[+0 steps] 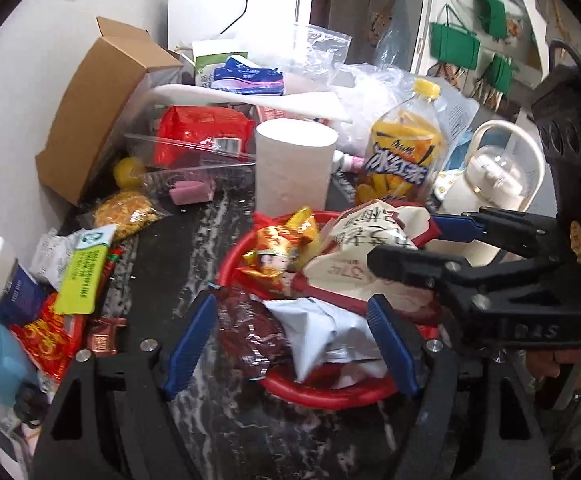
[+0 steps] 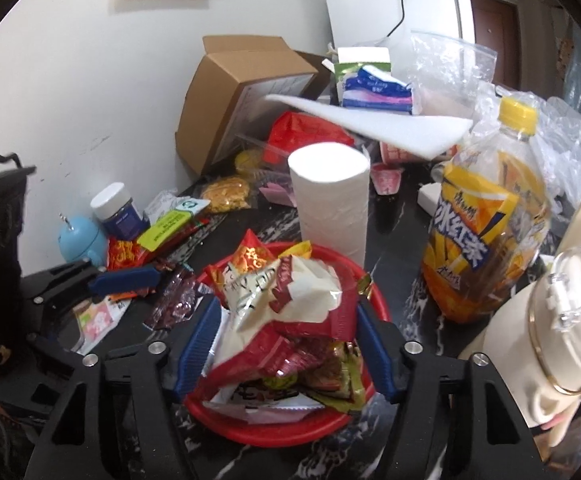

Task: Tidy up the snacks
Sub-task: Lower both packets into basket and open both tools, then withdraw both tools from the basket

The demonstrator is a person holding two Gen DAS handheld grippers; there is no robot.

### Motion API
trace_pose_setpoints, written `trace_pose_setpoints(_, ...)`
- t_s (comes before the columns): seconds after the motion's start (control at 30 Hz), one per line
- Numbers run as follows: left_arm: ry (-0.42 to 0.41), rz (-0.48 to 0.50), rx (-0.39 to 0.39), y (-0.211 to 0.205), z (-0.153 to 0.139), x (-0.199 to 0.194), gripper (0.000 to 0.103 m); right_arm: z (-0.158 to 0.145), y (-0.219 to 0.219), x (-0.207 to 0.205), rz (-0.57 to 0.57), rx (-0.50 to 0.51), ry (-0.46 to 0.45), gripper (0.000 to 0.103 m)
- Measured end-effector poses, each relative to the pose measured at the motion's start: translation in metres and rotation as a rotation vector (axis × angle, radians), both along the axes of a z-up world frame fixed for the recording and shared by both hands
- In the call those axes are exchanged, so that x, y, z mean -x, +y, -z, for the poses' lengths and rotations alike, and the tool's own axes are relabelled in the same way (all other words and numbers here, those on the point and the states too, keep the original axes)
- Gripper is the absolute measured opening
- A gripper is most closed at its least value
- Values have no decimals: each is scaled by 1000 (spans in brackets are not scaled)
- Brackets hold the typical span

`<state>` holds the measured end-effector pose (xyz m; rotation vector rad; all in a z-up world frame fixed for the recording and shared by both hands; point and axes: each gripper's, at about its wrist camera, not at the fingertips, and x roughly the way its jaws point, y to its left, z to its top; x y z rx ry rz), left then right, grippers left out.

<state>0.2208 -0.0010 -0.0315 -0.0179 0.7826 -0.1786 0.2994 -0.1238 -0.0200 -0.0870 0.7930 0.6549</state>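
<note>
Nearest the right wrist camera, the right gripper (image 2: pixel 286 344) straddles a red-and-white snack bag (image 2: pixel 290 312) heaped on the red plate (image 2: pixel 290 428); its blue pads stand on either side of the crumpled foil, and I cannot tell whether they press on it or merely flank it. The left gripper (image 1: pixel 294 344) hangs with its jaws fairly wide over the plate's near rim, a white foil packet (image 1: pixel 326 332) and a dark maroon packet (image 1: pixel 246 320) lying between the pads but untouched as far as the left view shows. The step in hand looks like gathering loose snacks onto the plate, which is already piled high. More wait along the left edge of the dark marble table (image 1: pixel 194 248): a lime-green packet (image 1: pixel 82 276), a red-and-yellow packet (image 1: pixel 46 332) and a bag of yellow snacks (image 1: pixel 126 212). The next move probably calls for the left gripper to swing toward those and take one by a flat edge, without knocking the blue-labelled jar (image 2: pixel 118 212). Farther back stand a paper roll (image 1: pixel 294 164), an iced-tea bottle (image 1: pixel 402 148) and, toward the wall, a cardboard box (image 1: pixel 98 108).
</note>
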Motion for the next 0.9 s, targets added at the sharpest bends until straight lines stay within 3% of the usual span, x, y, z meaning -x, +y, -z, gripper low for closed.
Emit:
trace_pose_setpoints(0.1, 15, -6, 9, 3, 3, -2, 77, 6, 3, -2, 1, 14, -18, 53)
trace_pose_setpoints(0.4, 32, -20, 7, 5, 7, -6, 77, 12, 4, -4, -1, 17, -26, 52)
trace_pose_setpoints(0.63, 26, -27, -5, 5, 6, -5, 77, 4, 2, 1, 36, 51, -80, 72)
trace_pose_setpoints(0.9, -5, -34, -3, 9, -7, 0, 77, -6, -1, 7, 54, 36, -120, 76)
